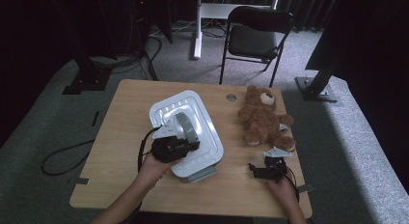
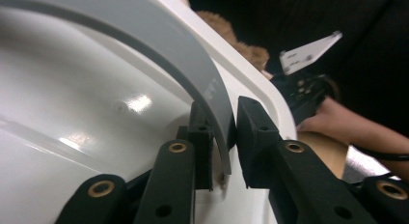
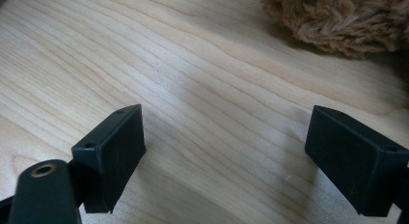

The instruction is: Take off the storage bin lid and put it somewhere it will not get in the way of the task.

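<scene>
probably a lab or studio: black curtains [image 1: 371,35], rig stands [image 1: 318,84], folding chair [image 1: 255,35].

Left gripper [image 1: 185,141]: lower centre-left of the high view; jaws nearly together, clamping a thin curved strip.
Left forearm [image 1: 126,202]: enters from bottom edge, angled up-right.
Right gripper [image 1: 258,167]: lower right; jaws spread wide, nothing between.
Right hand [image 1: 284,188]: behind it, low.

You had a wooden table [image 1: 120,137] in front of you. On it lay a white box [image 1: 207,132] with a grey handle, near the middle, and a brown teddy bear [image 1: 263,118] lay well apart toward the far right corner.
</scene>
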`<state>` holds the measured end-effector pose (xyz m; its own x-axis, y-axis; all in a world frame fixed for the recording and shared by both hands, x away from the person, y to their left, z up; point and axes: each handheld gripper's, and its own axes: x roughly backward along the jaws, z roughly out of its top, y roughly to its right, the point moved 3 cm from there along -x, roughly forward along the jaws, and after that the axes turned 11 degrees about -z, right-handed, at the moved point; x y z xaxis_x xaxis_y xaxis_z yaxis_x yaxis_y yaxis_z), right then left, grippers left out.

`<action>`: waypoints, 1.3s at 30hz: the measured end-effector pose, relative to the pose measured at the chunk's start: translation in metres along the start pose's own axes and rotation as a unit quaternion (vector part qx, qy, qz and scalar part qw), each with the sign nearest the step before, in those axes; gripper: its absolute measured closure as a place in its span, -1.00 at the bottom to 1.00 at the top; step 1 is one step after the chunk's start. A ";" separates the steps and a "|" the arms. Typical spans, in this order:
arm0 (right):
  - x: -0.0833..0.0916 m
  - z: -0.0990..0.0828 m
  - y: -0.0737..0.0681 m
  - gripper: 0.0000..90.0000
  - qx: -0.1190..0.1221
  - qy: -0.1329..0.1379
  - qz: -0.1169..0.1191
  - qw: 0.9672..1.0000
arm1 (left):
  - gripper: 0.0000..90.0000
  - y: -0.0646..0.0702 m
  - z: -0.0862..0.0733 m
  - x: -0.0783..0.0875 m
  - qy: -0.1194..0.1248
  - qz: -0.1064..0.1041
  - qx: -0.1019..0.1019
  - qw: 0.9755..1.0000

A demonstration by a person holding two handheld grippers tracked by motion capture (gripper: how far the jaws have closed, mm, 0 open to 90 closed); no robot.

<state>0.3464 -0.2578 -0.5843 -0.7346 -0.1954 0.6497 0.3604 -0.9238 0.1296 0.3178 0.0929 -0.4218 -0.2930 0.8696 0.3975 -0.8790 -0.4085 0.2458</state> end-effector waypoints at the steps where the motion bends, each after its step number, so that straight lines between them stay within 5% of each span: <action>1: 0.000 0.000 0.000 -0.71 0.000 0.000 0.000 1.000 | 0.75 0.004 0.002 0.002 0.000 0.002 -0.010 1.000; 15: 0.000 0.000 0.000 -0.70 -0.001 0.000 0.000 1.000 | 0.86 0.015 0.012 0.030 0.018 0.019 -0.035 0.999; 27: 0.000 0.000 0.000 -0.71 -0.001 0.000 -0.001 1.000 | 0.88 0.012 0.018 0.062 0.043 0.038 -0.030 0.998; 34: 0.000 0.000 0.000 -0.71 0.000 0.000 -0.001 1.000 | 0.88 0.012 0.014 0.078 0.039 0.047 -0.041 0.997; 39: 0.000 0.000 0.000 -0.71 0.000 0.000 -0.001 1.000 | 0.88 0.007 0.009 0.092 0.039 0.059 -0.031 0.997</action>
<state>0.3464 -0.2578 -0.5843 -0.7356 -0.1942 0.6489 0.3587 -0.9243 0.1301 0.2883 0.1673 -0.3754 -0.4215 0.8368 0.3495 -0.8576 -0.4931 0.1463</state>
